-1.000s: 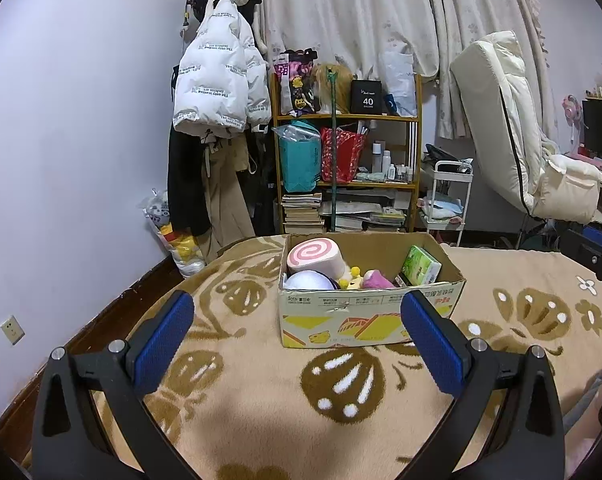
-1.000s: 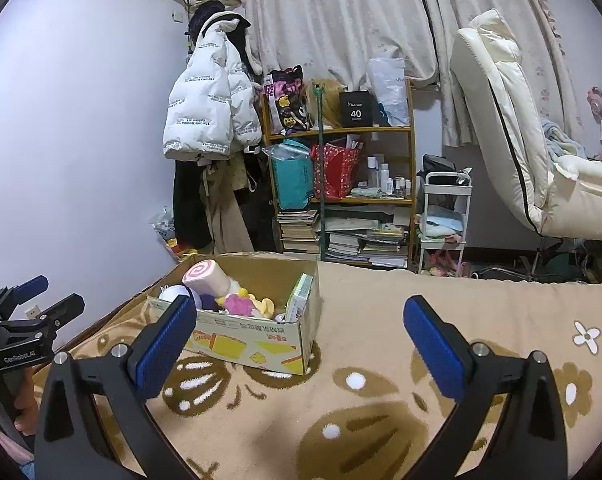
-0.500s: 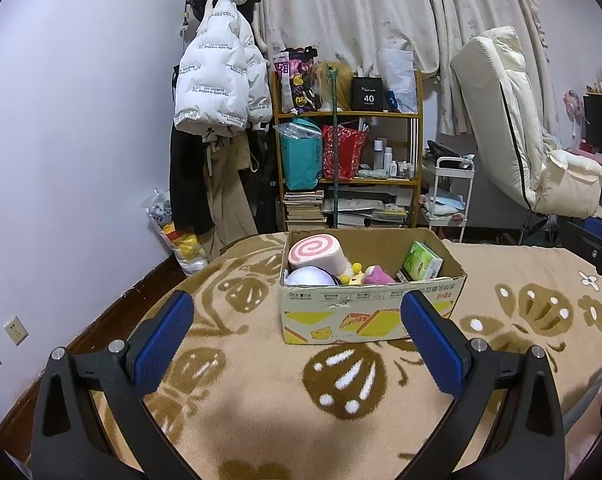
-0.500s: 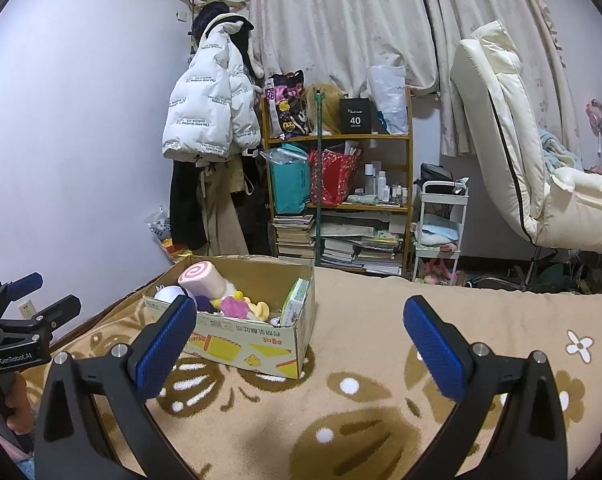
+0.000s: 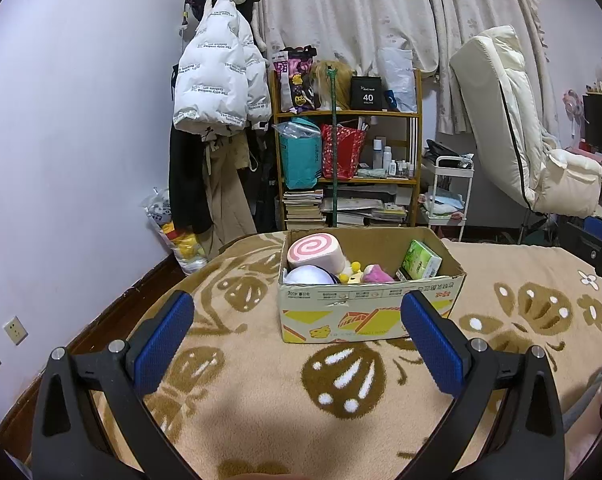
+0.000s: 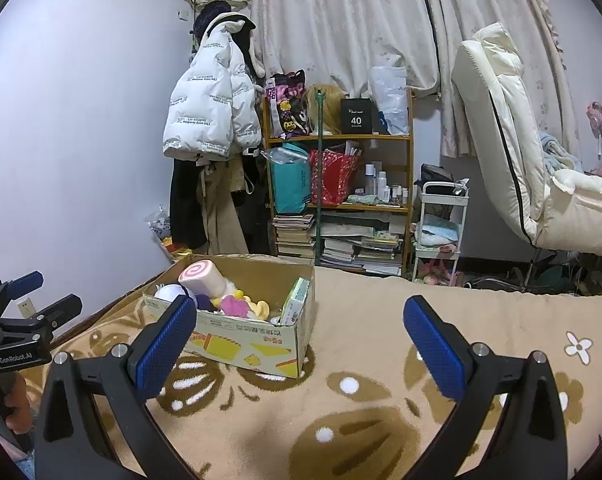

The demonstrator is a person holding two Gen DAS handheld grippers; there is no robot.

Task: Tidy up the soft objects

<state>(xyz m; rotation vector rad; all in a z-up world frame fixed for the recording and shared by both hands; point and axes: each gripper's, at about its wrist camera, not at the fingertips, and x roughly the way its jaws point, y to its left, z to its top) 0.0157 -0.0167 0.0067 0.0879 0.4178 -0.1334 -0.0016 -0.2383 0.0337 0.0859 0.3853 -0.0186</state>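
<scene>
An open cardboard box (image 5: pixel 365 312) stands on a beige patterned blanket (image 5: pixel 261 400). It holds a pink swirl roll cushion (image 5: pixel 315 250), a white and purple ball (image 5: pixel 309 276), a yellow plush (image 5: pixel 351 274), a pink plush (image 5: pixel 375 274) and a green packet (image 5: pixel 421 260). My left gripper (image 5: pixel 299 344) is open and empty, short of the box. In the right wrist view the box (image 6: pixel 245 344) is left of centre, and my right gripper (image 6: pixel 301 344) is open and empty to the box's right front. The left gripper also shows in the right wrist view (image 6: pixel 17 328).
A shelf (image 5: pixel 345 168) with bags, books and bottles stands behind the bed. A white puffer jacket (image 5: pixel 217 84) hangs on the left wall. A white trolley (image 6: pixel 441 236) and a cream recliner (image 6: pixel 521 160) stand at right. The bed's left edge drops to the floor.
Both grippers have tilted up a little, so the box sits lower in both views. Both jaws stay open and empty. Nothing in the box has moved.
</scene>
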